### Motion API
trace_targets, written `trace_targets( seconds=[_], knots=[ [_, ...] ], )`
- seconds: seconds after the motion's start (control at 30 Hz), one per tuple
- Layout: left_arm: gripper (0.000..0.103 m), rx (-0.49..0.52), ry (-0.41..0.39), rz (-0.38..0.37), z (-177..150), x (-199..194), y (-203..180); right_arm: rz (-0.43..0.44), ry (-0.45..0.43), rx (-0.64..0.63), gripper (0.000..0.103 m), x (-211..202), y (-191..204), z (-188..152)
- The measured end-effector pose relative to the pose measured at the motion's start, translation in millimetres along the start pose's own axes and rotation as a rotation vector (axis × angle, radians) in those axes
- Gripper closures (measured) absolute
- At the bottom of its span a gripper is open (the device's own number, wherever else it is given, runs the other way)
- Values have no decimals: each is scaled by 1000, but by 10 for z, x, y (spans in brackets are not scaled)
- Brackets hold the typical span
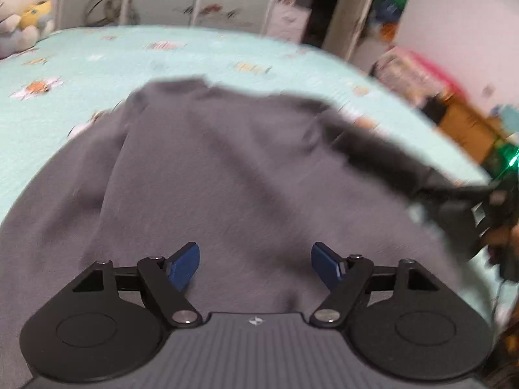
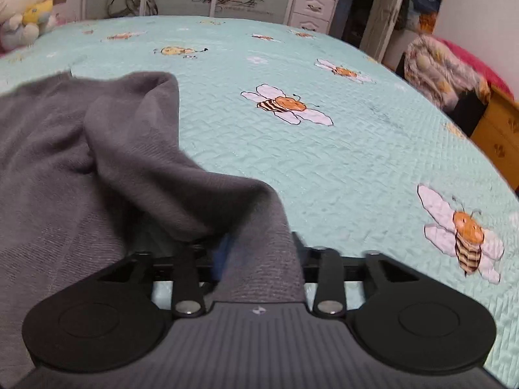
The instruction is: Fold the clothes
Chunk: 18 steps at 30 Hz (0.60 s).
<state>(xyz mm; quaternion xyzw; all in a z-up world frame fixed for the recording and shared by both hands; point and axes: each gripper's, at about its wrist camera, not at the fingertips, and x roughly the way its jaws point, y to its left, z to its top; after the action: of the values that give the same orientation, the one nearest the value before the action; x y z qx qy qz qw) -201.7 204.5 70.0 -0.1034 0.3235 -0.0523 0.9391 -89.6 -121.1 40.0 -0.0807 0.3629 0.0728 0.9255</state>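
Dark grey knit sweater (image 1: 211, 168) spread on pale turquoise bee-print quilt (image 2: 356, 149). Left gripper (image 1: 255, 267) jaws wide, empty, above fabric. Right gripper (image 2: 256, 259): sleeve draped between fingers, clamping unclear. Advice: carry sleeve across body, lay flat, smooth wrinkles.

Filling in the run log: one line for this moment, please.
stage: fold not begun | grey sweater: spread on bed | left gripper: open, empty | right gripper: cloth draped over fingers, grip unclear
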Motion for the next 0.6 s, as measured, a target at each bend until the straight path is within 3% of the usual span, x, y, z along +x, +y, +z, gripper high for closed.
trace_targets(
  seconds=[0.17, 0.3, 0.4, 0.6],
  knots=[
    [24, 77, -90, 71, 288, 25, 31, 132, -70, 102, 33, -400, -95, -90],
    [24, 61, -90, 142, 395, 212, 115, 277, -156, 93, 33, -612, 49, -1],
    [24, 34, -79, 151, 414, 310, 133, 341, -258, 38, 33, -669, 226, 123],
    [24, 58, -66, 126, 480, 422, 52, 348, -340, -83, 41, -252, 712, 595]
  ],
)
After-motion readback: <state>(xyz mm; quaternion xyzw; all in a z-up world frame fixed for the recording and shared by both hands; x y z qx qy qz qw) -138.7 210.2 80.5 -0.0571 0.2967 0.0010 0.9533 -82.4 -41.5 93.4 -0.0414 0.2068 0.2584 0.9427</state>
